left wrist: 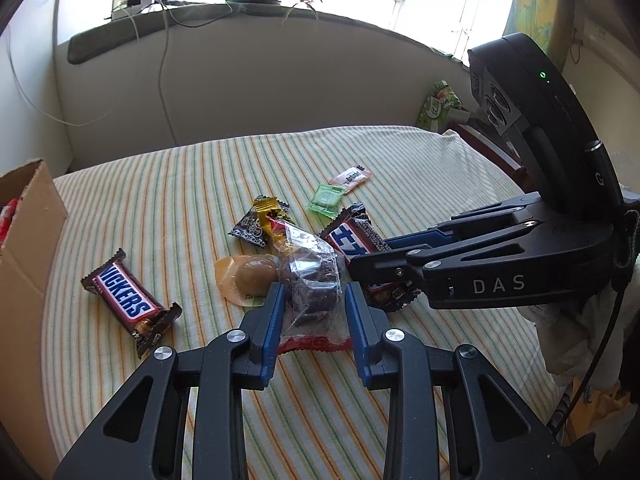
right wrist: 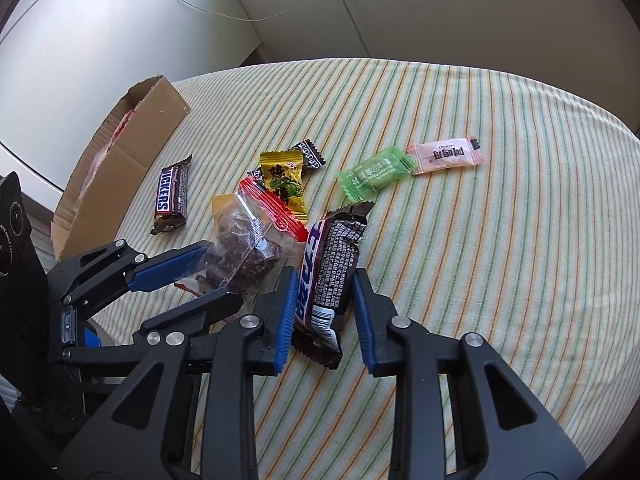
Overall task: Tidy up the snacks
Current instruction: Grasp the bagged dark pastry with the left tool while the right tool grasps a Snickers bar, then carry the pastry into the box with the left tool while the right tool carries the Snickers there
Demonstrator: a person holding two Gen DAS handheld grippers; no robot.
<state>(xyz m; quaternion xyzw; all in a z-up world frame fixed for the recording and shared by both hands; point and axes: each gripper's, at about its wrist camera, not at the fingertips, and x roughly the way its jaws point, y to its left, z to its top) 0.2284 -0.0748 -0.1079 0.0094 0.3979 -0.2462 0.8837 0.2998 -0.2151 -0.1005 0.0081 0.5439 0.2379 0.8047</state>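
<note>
We judge the task to be at an early stage; most snacks lie loose on the striped cloth (left wrist: 200, 184). The cardboard box (right wrist: 120, 168), at the left edge of both views, already shows something red inside; we cannot tell what it is. Our left gripper (left wrist: 314, 300), bottom centre of its own view, has its fingers drawn narrow on the clear packet of dark pieces (left wrist: 316, 280). Our right gripper (right wrist: 324, 292), bottom centre of its own view, is clamped narrow on a Snickers bar (right wrist: 332, 264), which tilts up off the cloth. Still unsorted: a second Snickers bar (right wrist: 172, 196) near the box; a yellow candy (right wrist: 284, 184) mid-frame; a green candy (right wrist: 374, 174) and a pink candy (right wrist: 444, 156) toward the upper right; a black-wrapped candy (left wrist: 250, 230); a tan jelly cup (left wrist: 246, 278).
</note>
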